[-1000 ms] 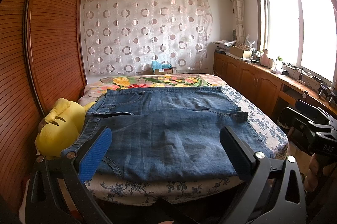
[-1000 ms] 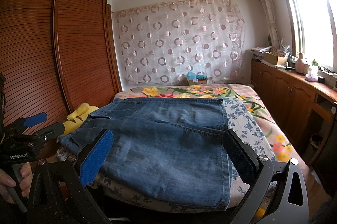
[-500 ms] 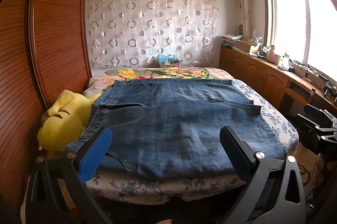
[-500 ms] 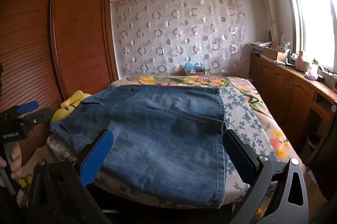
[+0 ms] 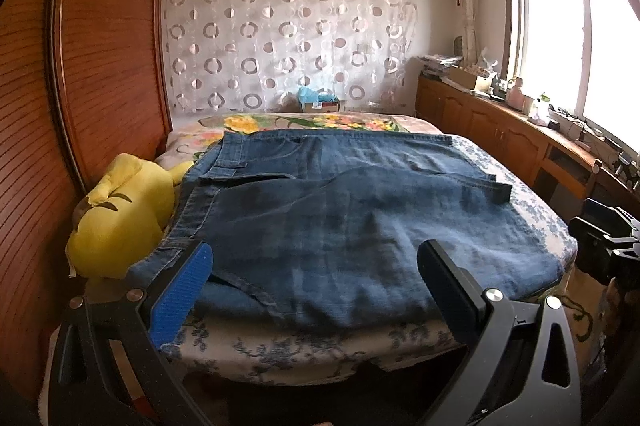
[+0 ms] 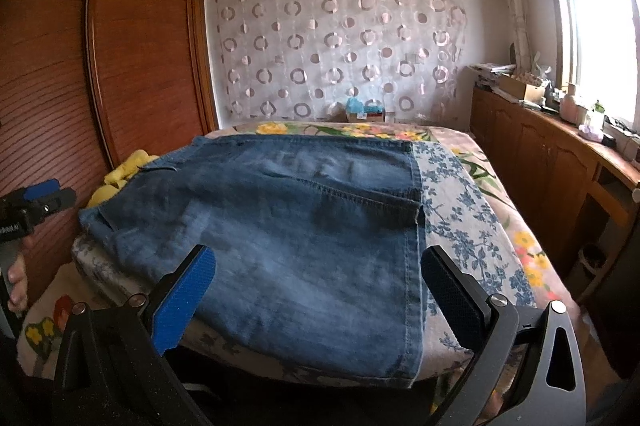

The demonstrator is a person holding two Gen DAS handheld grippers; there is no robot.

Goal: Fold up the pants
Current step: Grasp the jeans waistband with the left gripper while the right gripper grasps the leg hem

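Folded blue denim pants (image 5: 352, 226) flat on floral-sheeted bed (image 6: 472, 226), near edge overhanging slightly. Left claw (image 5: 316, 286) and right claw (image 6: 318, 290) both spread apart, empty, short of that edge.

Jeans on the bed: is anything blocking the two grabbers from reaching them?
Nothing visible is. The jeans lie bare on the bed, and the open left gripper and right gripper face them directly. The yellow plush toy sits off beside them.

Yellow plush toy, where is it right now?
The yellow plush toy sits at the left edge of the bed in the left wrist view, wedged between the jeans and the wooden wardrobe.
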